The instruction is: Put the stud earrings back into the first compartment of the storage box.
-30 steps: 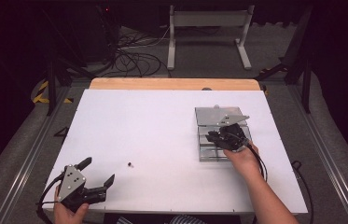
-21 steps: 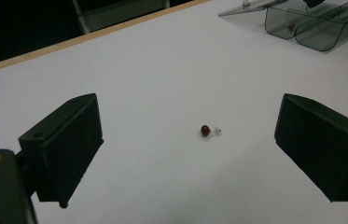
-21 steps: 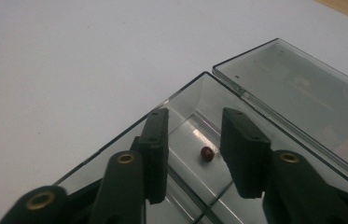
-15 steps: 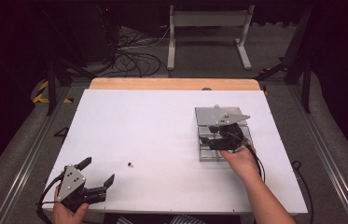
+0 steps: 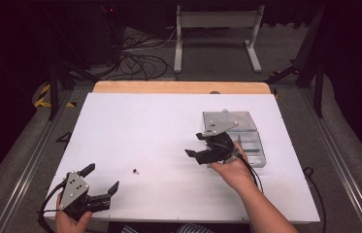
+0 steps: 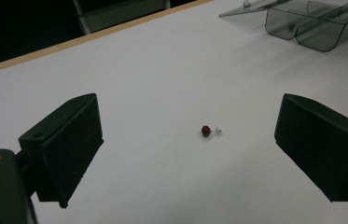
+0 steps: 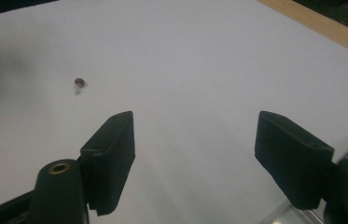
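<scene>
— What's the setting?
— A white desk [image 5: 169, 126] with a wooden far edge, in a dark room with cables on the floor behind it.
— And the thing being worked on?
— A tiny dark-red bead [image 6: 205, 130] with a small clear bit touching it, lying alone on the bare desk, lower left of centre in the high view [image 5: 135, 171].
— Where are the grippers?
— The left gripper [image 5: 102, 178] sits at the lower left of the frame, jaws spread wide, the bead lying ahead between them in its own view. The right gripper [image 5: 197, 145] is right of centre, jaws also apart and holding nothing, just beside a clear compartment box [image 5: 252, 141] with its lid [image 5: 229, 120] raised.
</scene>
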A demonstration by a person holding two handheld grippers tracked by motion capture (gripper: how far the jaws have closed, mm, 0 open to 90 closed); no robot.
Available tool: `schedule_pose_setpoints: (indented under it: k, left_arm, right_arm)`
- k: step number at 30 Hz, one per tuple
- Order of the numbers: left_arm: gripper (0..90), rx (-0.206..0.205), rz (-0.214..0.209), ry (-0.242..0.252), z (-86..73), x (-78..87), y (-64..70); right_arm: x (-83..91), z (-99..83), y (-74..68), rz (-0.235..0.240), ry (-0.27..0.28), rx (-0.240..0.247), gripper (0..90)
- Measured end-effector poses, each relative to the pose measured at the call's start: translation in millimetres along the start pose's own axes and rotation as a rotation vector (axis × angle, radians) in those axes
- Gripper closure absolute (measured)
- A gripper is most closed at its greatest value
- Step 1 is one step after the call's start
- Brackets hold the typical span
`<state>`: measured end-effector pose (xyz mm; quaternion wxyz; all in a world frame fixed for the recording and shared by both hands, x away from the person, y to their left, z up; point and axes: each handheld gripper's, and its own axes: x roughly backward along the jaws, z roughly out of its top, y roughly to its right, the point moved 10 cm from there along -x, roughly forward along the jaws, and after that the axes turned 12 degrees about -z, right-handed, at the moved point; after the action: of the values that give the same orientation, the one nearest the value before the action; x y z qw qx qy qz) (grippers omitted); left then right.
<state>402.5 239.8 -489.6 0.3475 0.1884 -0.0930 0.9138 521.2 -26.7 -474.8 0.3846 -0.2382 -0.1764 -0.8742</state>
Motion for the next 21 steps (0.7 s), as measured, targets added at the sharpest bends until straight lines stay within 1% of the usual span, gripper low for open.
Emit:
schedule_pose_setpoints:
  k: [1,5,6,8,9,10,11,13,14,15,16,17,18,20,21]
  left_arm:
    - [8.0,-0.005,0.004,-0.001,0.2,0.5,-0.8]
    - [8.0,-0.005,0.004,-0.001,0.1,0.6,-1.1]
    - [8.0,-0.005,0.004,-0.001,0.1,0.6,-1.1]
    - [8.0,-0.006,0.003,-0.001,0.1,0.6,-0.9]
    - [8.0,-0.006,0.003,-0.001,0.1,0.6,-0.9]
    - [8.0,-0.006,0.003,-0.001,0.1,0.7,-0.9]
    - [8.0,-0.007,0.002,0.001,0.3,0.6,-1.0]
    - [8.0,-0.003,0.001,0.003,0.3,0.6,-0.8]
    - [8.0,-0.005,0.002,0.002,0.3,0.7,-1.0]
    - [8.0,-0.005,0.002,0.002,0.3,0.7,-1.0]
    - [8.0,-0.005,0.002,0.002,0.3,0.7,-1.0]
    - [8.0,-0.006,0.002,0.001,0.3,0.7,-1.0]
    - [8.0,-0.002,0.0,0.003,0.3,0.6,-0.6]
    - [8.0,0.001,0.0,0.005,0.4,0.8,-0.4]
    - [8.0,0.005,-0.001,0.008,0.5,0.7,-0.1]
  right_arm:
    - [-3.9,4.8,-7.9,0.016,0.005,0.007,28.4]
    - [-12.8,13.6,-23.8,0.046,0.014,0.023,27.6]
    - [-12.8,13.6,-23.8,0.046,0.014,0.023,27.6]
    - [-17.6,17.7,-32.1,0.062,0.017,0.031,27.4]
    - [-22.1,21.2,-40.2,0.076,0.018,0.038,27.3]
    - [-24.4,23.0,-44.2,0.085,0.021,0.042,27.2]
    - [-24.4,23.0,-44.2,0.085,0.021,0.042,27.2]
    - [-28.7,25.9,-51.8,0.097,0.023,0.05,27.1]
    - [-33.1,27.9,-59.6,0.11,0.02,0.063,27.0]
    - [-35.2,28.9,-63.5,0.116,0.019,0.068,26.9]
    - [-35.2,28.9,-63.5,0.116,0.019,0.068,26.9]
    - [-39.7,31.1,-70.9,0.129,0.021,0.076,27.0]
    - [-39.7,31.1,-70.9,0.129,0.021,0.076,27.0]
    - [-44.2,33.0,-78.1,0.14,0.02,0.079,26.9]
    - [-49.1,34.2,-84.7,0.151,0.02,0.089,26.9]
